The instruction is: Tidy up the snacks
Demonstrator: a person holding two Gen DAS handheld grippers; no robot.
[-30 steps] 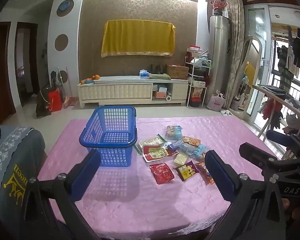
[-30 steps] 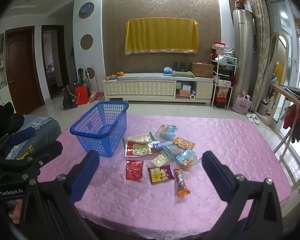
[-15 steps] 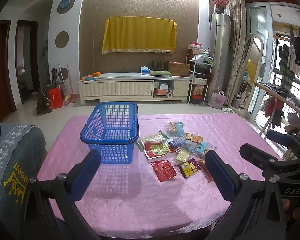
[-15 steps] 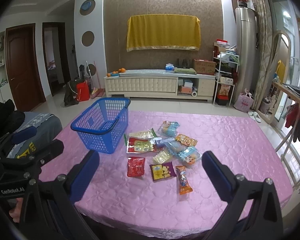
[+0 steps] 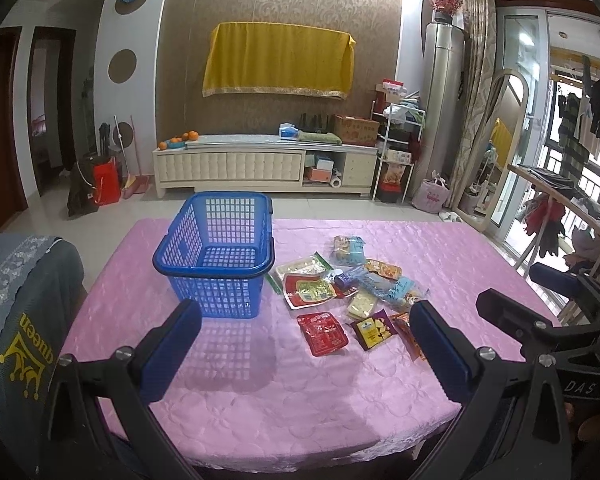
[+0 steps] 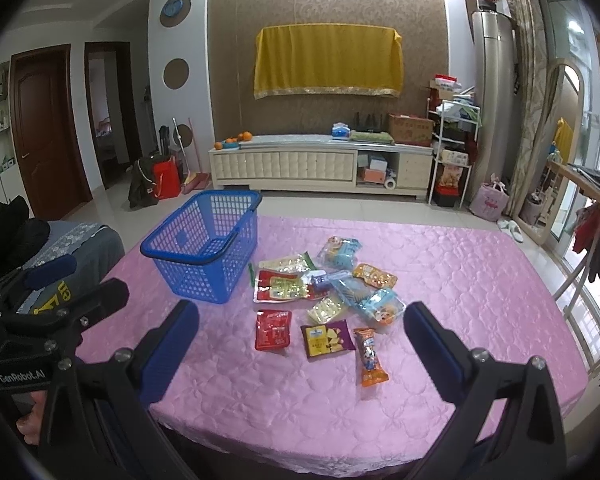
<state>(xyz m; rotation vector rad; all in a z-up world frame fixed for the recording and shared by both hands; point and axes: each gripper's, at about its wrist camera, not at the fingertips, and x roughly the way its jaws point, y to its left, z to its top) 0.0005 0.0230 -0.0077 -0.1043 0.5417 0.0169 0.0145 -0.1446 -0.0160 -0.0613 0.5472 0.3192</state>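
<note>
Pink quilted cloth covers the table (image 6: 460, 280), with a living room, cream cabinet (image 6: 320, 168) and yellow drape (image 6: 328, 60) seen behind. A blue basket (image 5: 220, 256) is set upright at the left, its mouth up, nothing seen in it. Snack packets (image 6: 324, 292) are scattered just to its right; the orange packet (image 6: 370, 356) lies lengthwise toward the near edge. Both the left gripper (image 5: 304, 340) and right gripper (image 6: 300, 340) are held level above the near edge, jaws spread wide, nothing gripped.

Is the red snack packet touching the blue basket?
Apart. The right wrist view shows pink tablecloth between the red snack packet and the blue basket.
</note>
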